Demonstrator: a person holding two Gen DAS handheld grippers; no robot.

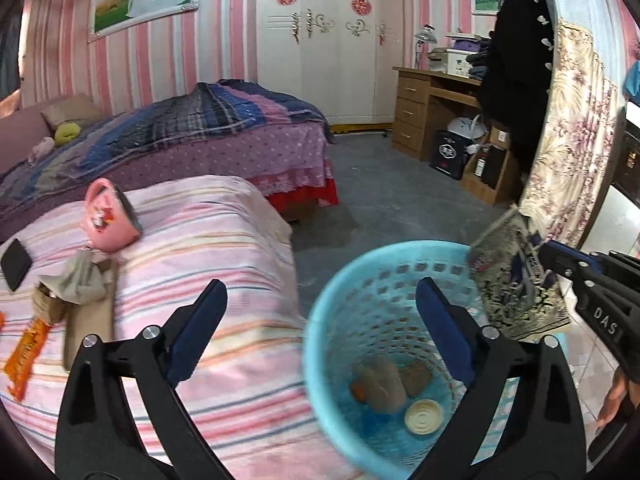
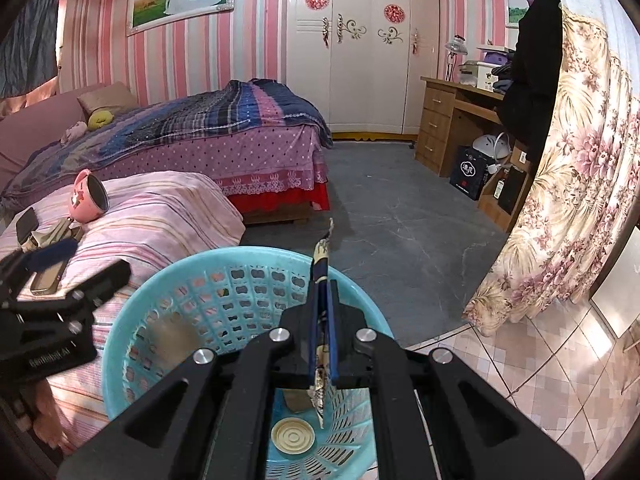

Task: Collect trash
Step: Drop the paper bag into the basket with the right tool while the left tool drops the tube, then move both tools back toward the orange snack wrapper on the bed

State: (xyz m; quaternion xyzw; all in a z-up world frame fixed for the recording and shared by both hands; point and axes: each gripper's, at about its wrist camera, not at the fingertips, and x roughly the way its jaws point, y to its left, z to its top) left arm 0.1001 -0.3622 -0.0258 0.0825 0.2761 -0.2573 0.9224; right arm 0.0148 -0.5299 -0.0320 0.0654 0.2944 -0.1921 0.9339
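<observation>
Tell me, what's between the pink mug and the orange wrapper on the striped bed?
In the left wrist view, a crumpled beige cloth lies between the pink mug and the orange wrapper, with a brownish flat thing beneath it.

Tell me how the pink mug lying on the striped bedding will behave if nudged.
The pink mug lies on its side, so it probably rolls easily. The soft striped bedding likely slows it. It looks rigid, maybe enamel or ceramic.

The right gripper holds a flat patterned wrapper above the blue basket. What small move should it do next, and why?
Probably open the right gripper so the wrapper drops. It is clamped on the wrapper over the blue basket, just inside the rim, where other trash and a round lid already lie. The left gripper is open and holds nothing.
</observation>
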